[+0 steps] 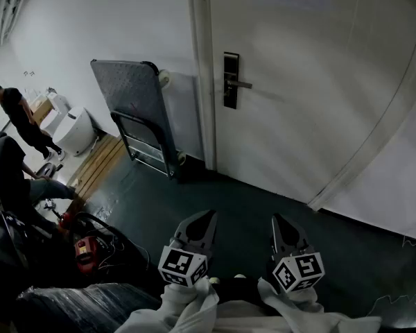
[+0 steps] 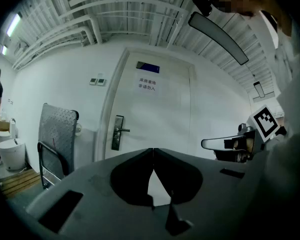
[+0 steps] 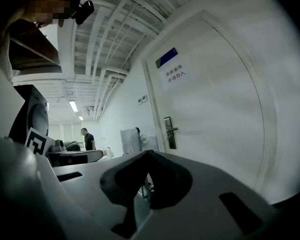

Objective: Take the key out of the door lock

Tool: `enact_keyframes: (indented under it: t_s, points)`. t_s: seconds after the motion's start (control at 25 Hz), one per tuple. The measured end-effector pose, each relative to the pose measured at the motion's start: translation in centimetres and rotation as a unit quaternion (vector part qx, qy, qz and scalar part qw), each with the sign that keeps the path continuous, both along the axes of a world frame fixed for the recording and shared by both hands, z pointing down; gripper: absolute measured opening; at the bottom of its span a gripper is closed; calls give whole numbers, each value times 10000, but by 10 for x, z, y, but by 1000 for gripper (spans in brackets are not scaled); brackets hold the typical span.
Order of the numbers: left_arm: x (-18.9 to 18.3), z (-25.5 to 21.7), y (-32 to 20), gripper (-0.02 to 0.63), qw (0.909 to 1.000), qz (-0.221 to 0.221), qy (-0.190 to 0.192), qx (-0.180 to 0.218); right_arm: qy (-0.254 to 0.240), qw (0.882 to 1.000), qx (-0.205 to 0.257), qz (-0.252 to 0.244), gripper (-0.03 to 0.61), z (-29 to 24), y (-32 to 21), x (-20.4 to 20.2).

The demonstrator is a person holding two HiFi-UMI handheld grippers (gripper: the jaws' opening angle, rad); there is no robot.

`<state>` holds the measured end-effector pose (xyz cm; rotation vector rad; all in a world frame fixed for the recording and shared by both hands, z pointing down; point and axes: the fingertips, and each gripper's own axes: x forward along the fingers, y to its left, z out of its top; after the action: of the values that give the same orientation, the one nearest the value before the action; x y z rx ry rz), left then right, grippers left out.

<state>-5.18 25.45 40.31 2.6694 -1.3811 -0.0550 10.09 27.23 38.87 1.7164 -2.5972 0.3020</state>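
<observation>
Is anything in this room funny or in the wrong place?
A flat trolley stands tipped up on end, leaning on the wall left of the door. Further left, what looks like a white toilet sits out by wooden planks. Nothing looks spilled or broken.

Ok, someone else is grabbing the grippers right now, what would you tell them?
Left gripper: shut, empty, held low, well back from the door.
Right gripper: shut, empty, beside it.
Door lock: on the closed door ahead, handle pointing right. The key is too small to make out from here.
Done: nothing yet.
Left to do: walk up, grip the key, pull it out.
</observation>
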Motion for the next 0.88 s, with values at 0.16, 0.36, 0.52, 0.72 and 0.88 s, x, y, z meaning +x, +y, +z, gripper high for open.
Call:
enact_keyframes:
  t_s: [0.16,0.36,0.52,0.72,0.88]
  points:
    - [1,3,-2,14,10000,-4,-12,-18,-189,9997,11,128,51,1,-3,6]
    - [3,5,-7,14,10000,-31,-12,-72,-186,9995,-30,236,51,4,-9,16]
    - [13,8,-8,14,9999,28,-28,-109,-207,9994,-141,229,51,10,-9,22]
    - [26,12,-11,14,9999,62,-74,-130,-189,9994,-245,138,51,18,-8,31]
    - [35,20,-8,14,9998,-7,-89,-197,-199,9991,-354,97,51,28,-4,41]
